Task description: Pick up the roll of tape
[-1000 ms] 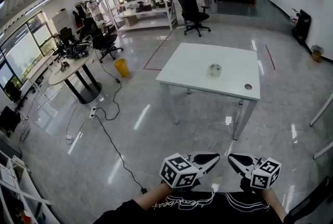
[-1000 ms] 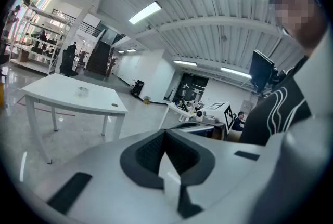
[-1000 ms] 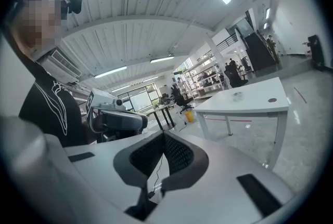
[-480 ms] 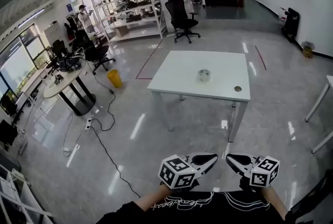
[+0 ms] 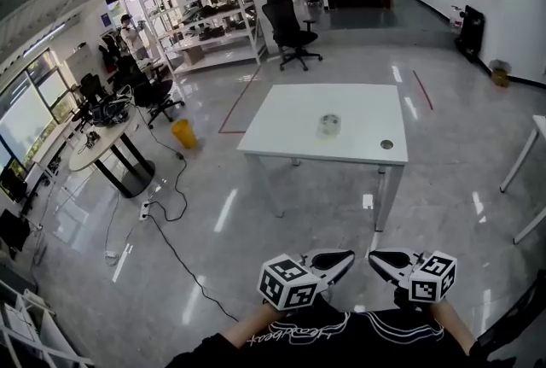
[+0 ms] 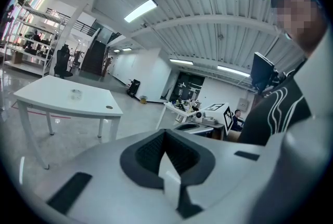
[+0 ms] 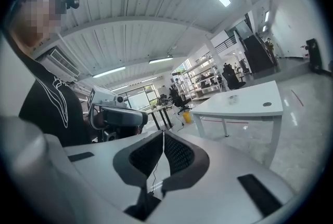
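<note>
Stretching out ahead of both grippers, the glossy grey floor (image 5: 281,213) fills most of the head view. Metal shelving (image 5: 213,25) stands far off at the back of the room, beyond the left gripper's side. A white table (image 5: 290,123) stands well ahead of the two grippers, roughly in line with the gap between them, with bare floor between it and them. A round table (image 5: 107,131) on a dark base sits far out to the left of the left gripper. A black office chair (image 5: 288,25) stands past the white table, and a yellow bin (image 5: 182,133) sits on the floor left of that table.

The left gripper (image 5: 346,256) and right gripper (image 5: 375,256) are held side by side close to the person's body, tips toward the white table. Each gripper's own view shows its jaws pressed together with nothing between them.

The roll of tape (image 5: 329,125), small and clear, lies on the tabletop well ahead of both grippers and well apart from them. A small round hole (image 5: 386,144) in the top lies to its right, toward the right gripper's side.
</note>
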`<state>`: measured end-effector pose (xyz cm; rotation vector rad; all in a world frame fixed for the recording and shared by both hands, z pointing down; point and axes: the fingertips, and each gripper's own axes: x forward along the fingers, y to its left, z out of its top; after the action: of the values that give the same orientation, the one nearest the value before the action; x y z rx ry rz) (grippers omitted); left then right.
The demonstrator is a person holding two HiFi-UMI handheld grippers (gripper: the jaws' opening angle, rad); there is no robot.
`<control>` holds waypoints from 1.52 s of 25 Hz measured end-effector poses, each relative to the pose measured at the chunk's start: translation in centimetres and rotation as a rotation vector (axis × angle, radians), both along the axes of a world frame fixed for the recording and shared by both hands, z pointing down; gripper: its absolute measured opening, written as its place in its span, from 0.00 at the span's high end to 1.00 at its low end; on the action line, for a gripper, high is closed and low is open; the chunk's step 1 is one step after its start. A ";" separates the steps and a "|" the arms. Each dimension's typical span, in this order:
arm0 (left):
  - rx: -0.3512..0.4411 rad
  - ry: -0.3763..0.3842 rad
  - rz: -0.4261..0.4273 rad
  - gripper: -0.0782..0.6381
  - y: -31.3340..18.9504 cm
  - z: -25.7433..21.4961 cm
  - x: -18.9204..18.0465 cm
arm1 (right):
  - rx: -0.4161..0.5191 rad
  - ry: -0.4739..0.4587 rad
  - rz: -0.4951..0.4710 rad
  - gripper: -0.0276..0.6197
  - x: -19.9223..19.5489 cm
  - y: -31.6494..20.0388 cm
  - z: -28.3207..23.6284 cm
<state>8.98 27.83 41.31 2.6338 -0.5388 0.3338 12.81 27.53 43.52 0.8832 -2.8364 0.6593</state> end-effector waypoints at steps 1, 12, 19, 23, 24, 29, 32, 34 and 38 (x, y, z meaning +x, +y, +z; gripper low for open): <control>-0.002 0.002 -0.005 0.89 -0.4 0.2 -0.2 | -0.002 0.002 -0.001 0.94 -0.1 -0.3 0.2; -0.045 0.063 -0.058 0.89 -8.8 2.0 -3.7 | -0.014 0.059 -0.016 0.94 -2.6 -8.4 1.8; -0.095 0.068 -0.071 0.89 -19.9 3.7 -5.7 | -0.058 0.090 -0.012 0.94 -4.4 -19.0 3.3; -0.113 0.064 -0.058 0.89 -27.3 4.0 -6.9 | -0.097 0.104 0.000 0.94 -5.5 -26.2 4.3; -0.115 0.063 -0.057 0.89 -29.1 4.1 -7.3 | -0.106 0.107 0.005 0.94 -5.8 -28.0 4.5; -0.127 0.080 -0.073 0.89 -37.9 4.4 -9.9 | -0.111 0.124 0.041 0.94 -6.6 -36.7 4.2; -0.113 0.081 -0.076 0.89 -41.6 4.5 -10.9 | -0.074 0.159 0.059 0.94 -6.6 -40.3 3.5; -0.108 0.093 -0.081 0.89 -43.4 4.2 -11.3 | -0.052 0.176 0.056 0.94 -7.0 -42.2 2.8; -0.118 0.096 -0.076 0.89 -44.8 4.4 -11.8 | -0.012 0.222 0.047 0.94 -7.9 -44.1 2.3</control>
<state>-2.79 -16.94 45.67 2.4938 -0.5685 0.2080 4.92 -16.61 45.84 0.9590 -2.6198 0.5450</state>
